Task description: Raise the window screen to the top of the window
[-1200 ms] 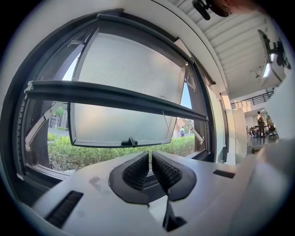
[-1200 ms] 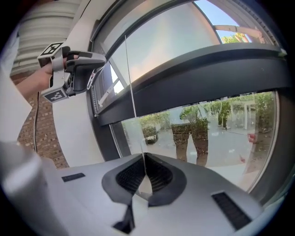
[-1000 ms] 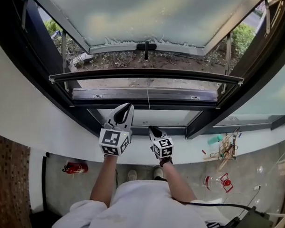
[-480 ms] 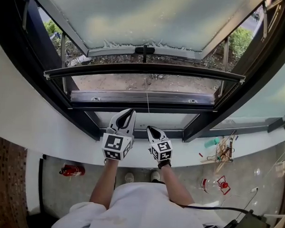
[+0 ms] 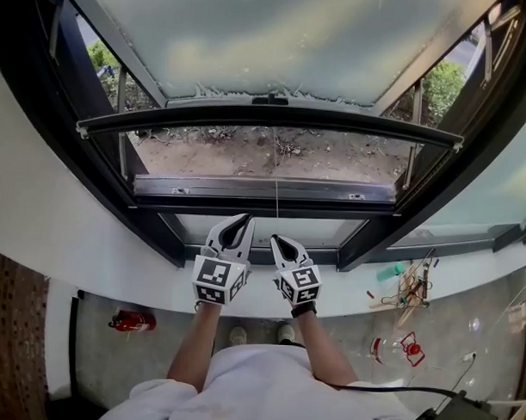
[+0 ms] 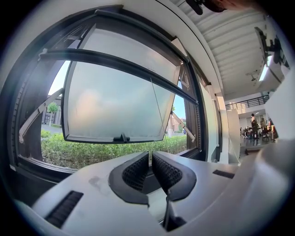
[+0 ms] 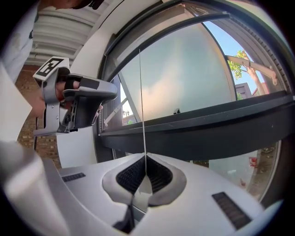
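Note:
The window screen's dark bottom bar (image 5: 270,117) hangs across the opening, well above the lower frame (image 5: 264,189). A thin pull cord (image 5: 275,205) runs from the bar's middle down to my right gripper (image 5: 274,239), which is shut on it. In the right gripper view the cord (image 7: 142,101) rises taut from the closed pads of the right gripper (image 7: 145,156) to the bar (image 7: 175,28). My left gripper (image 5: 243,220) sits just left of it, shut and holding nothing. In the left gripper view the left gripper (image 6: 150,154) points level at the window; the cord (image 6: 157,103) passes to its right.
The frosted sash (image 5: 269,41) is swung outward, its handle (image 5: 269,99) just above the bar. A white sill (image 5: 115,260) curves below the frame. On the floor lie a red extinguisher (image 5: 126,320), small tools (image 5: 407,287) and a black cable (image 5: 386,389).
The screen bar has risen away from the lower frame, so more of the ground outside shows under it. My right gripper has lifted with the cord. The left gripper has barely moved.

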